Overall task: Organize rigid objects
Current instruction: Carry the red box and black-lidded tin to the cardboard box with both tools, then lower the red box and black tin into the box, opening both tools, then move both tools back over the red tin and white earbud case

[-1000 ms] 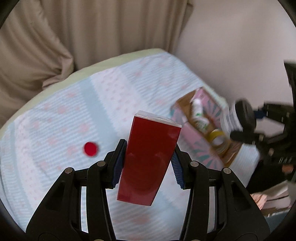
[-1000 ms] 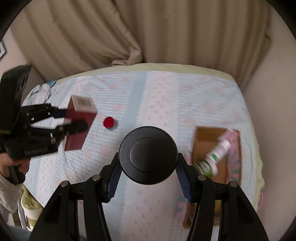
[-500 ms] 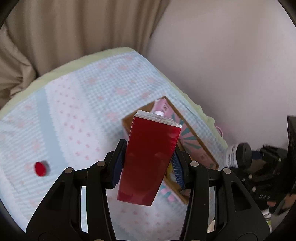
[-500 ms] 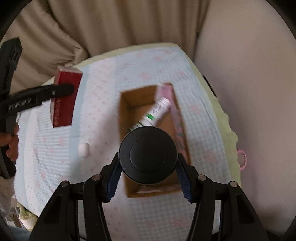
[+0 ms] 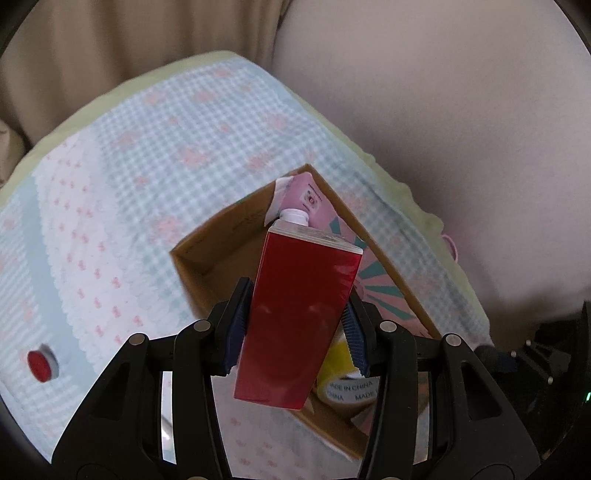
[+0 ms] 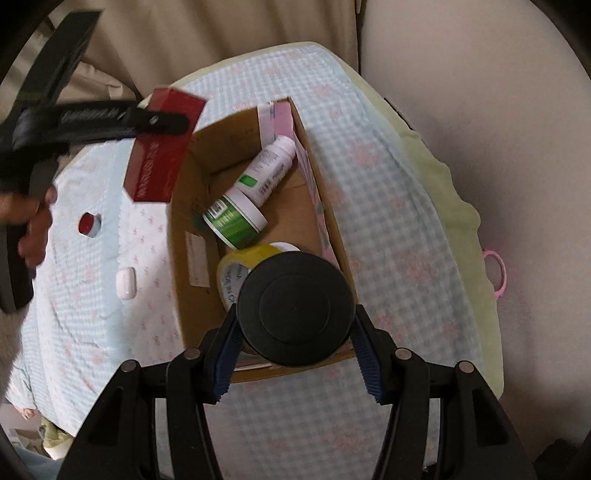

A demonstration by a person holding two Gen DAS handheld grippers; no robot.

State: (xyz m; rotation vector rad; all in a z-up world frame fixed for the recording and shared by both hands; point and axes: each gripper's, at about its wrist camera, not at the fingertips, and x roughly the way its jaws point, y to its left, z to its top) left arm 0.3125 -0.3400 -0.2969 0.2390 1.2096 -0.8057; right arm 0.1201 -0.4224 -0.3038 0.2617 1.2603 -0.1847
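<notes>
My left gripper (image 5: 293, 334) is shut on a tall red box (image 5: 299, 317) and holds it above the open cardboard box (image 5: 207, 243). My right gripper (image 6: 295, 354) is shut on a bottle with a round black cap (image 6: 293, 308), held over the near end of the cardboard box (image 6: 184, 266). In the right wrist view the red box (image 6: 159, 155) and the left gripper (image 6: 159, 122) hang over the box's far left corner. Inside lie a white bottle (image 6: 269, 166), a green-labelled jar (image 6: 236, 219) and a yellow tape roll (image 6: 236, 269).
The box stands on a bed with a blue checked cover (image 6: 388, 184). A small red-topped cap (image 6: 88, 223) and a small white case (image 6: 126, 282) lie on the cover left of the box. A wall (image 6: 498, 92) runs along the right, curtains (image 6: 221, 29) behind.
Both grippers moved closer over the cardboard box. The red box went from over the cover to above the box. The black-capped bottle came down toward the box's near end.
</notes>
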